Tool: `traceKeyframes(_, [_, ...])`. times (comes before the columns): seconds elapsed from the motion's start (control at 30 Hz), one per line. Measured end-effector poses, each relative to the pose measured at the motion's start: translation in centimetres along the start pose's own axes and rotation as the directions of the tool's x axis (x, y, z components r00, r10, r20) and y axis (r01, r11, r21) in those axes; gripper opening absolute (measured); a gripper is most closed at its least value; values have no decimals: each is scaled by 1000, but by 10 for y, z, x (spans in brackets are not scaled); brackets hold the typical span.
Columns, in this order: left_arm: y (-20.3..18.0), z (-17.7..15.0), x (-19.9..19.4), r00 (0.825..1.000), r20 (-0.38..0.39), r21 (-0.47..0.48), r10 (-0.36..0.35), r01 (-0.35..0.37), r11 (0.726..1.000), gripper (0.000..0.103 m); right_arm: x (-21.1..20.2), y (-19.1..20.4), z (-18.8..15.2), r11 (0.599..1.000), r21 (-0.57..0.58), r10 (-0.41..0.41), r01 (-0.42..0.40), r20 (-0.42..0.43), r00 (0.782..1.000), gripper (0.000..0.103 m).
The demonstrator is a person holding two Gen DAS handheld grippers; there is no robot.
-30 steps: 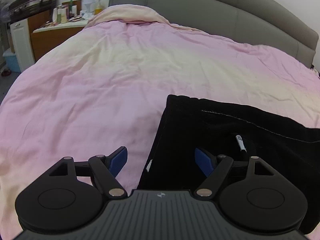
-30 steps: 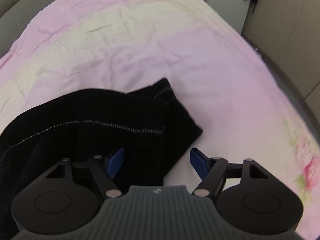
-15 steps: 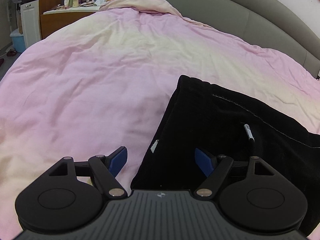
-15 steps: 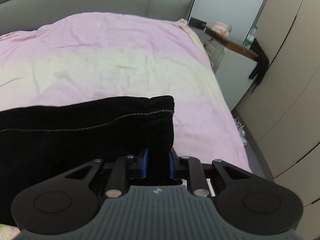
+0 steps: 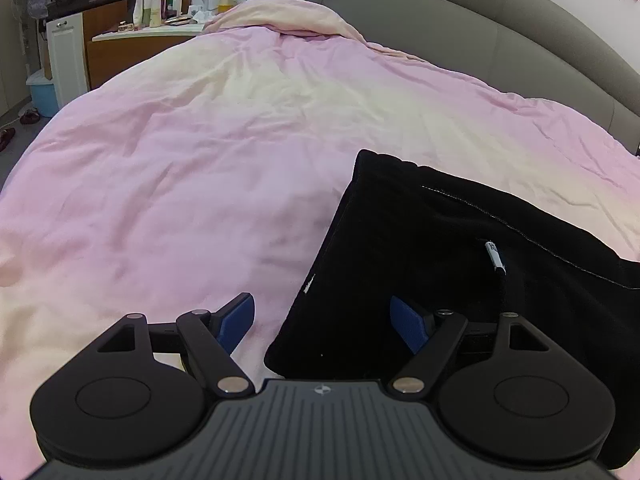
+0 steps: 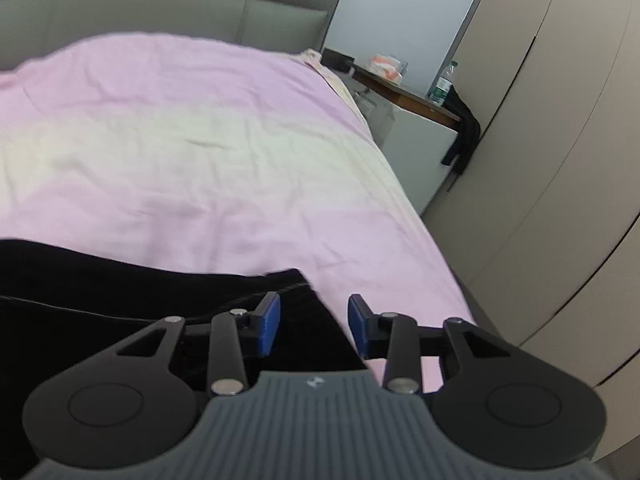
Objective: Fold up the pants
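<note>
Pants (image 5: 432,264) lie folded on the bed (image 5: 200,168). My left tool (image 5: 322,320) stands wide open. My right tool (image 6: 314,324) has just been opening, with the pants' corner between its pads but untouched.

pink duvet (image 5: 208,184) covers the bed, grey headboard (image 5: 460,20) far side, cluttered dresser (image 5: 132,36) far left, wardrobe (image 6: 560,120) + nightstand (image 6: 416,120) w/ bottle (image 6: 442,86) right.

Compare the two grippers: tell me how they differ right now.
The left gripper stands wide open; the right gripper is narrower, its jaws having just been opening. The left straddles the pants' near corner and pink duvet; the right frames their far end. Both have blue pads and grip nothing.
</note>
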State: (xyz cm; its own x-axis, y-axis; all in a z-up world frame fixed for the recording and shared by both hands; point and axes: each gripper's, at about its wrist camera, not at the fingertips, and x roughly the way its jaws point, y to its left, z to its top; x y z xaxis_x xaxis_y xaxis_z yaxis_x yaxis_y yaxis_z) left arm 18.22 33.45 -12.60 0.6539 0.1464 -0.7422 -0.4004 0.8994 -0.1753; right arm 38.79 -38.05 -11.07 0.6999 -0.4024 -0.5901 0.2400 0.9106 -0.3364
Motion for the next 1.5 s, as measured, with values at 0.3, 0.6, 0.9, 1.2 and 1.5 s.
traceKeyframes(0.3, [5, -23, -22, 996, 86, -207, -29, 46, 977, 93, -94, 62, -84, 908, 259, 305, -328, 127, 944, 49])
traceKeyframes(0.6, [16, -62, -15, 983, 7, -472, -185, 166, 866, 95, -93, 37, -107, 827, 460, 285, -323, 153, 946, 60])
traceKeyframes(0.9, [12, -60, 32, 962, 96, -683, -257, 252, 686, 103, -38, -48, -168, 323, 927, 328, -191, 80, 941, 62])
traceKeyframes(1.2, [46, -77, 30, 940, 220, -817, -263, 324, 477, 44, 5, -65, -191, 0, 976, 413, -217, 198, 889, 67])
traceKeyframes(1.5, [41, -62, 17, 946, 203, -777, -252, 312, 547, 40, 41, -62, -170, 56, 957, 429, -286, 236, 872, 72])
